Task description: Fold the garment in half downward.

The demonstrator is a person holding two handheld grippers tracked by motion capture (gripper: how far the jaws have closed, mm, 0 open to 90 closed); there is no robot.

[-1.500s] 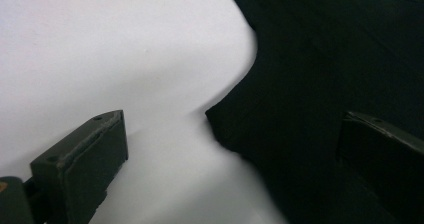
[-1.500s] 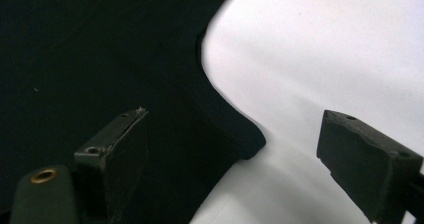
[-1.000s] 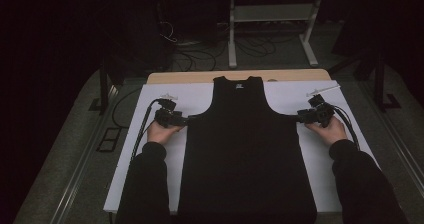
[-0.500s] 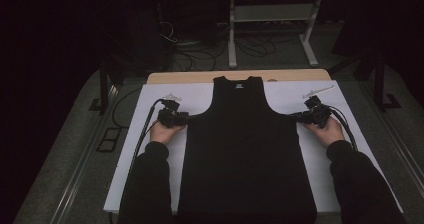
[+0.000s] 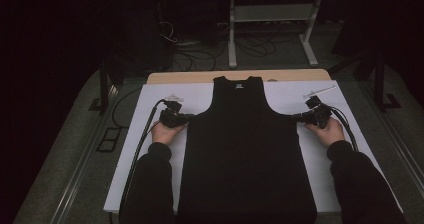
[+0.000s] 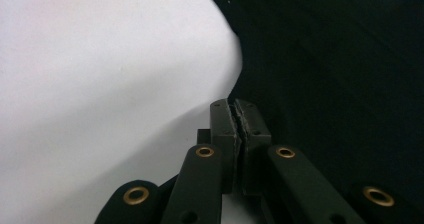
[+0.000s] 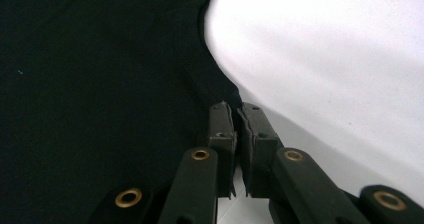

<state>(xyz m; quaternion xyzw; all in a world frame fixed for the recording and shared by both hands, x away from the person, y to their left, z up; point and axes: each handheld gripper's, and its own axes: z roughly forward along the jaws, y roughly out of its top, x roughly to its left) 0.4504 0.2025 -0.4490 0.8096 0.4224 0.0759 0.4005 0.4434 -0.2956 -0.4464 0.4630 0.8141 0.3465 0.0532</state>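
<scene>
We are looking down on a black tank top (image 5: pixel 247 159) that is lying flat on the white sheet (image 5: pixel 150 154) covering the counter. Its long axis is running straight away from the person, with the neckline pointing to the far edge and the hem lying at the near edge between the two sleeves. The fabric is reading as matte and soft, smooth across the chest, with curved armholes cut into each side and a small label inside the collar.

The left claw (image 5: pixel 187 118) is sitting at the garment's left armhole, just where the curve is meeting the side seam. In the left gripper view the left claw (image 6: pixel 234 106) is showing its two black jaws pressed together, their ribbed pads meeting with no gap, right at the fabric's edge; we cannot tell whether any cloth is caught between them. The tank top (image 6: pixel 340 84) is spreading to the right of the tips, the white sheet (image 6: pixel 100 84) to their left.

The right claw (image 5: pixel 296 117) is mirroring this at the opposite armhole. In the right gripper view the right claw (image 7: pixel 235 108) is holding its jaws nearly together, a thin slit showing between the pads, with the hemmed armhole edge running up to the tips. Here the tank top (image 7: pixel 100 84) is lying to the left of the tips and the white sheet (image 7: pixel 325 59) to the right.
</scene>
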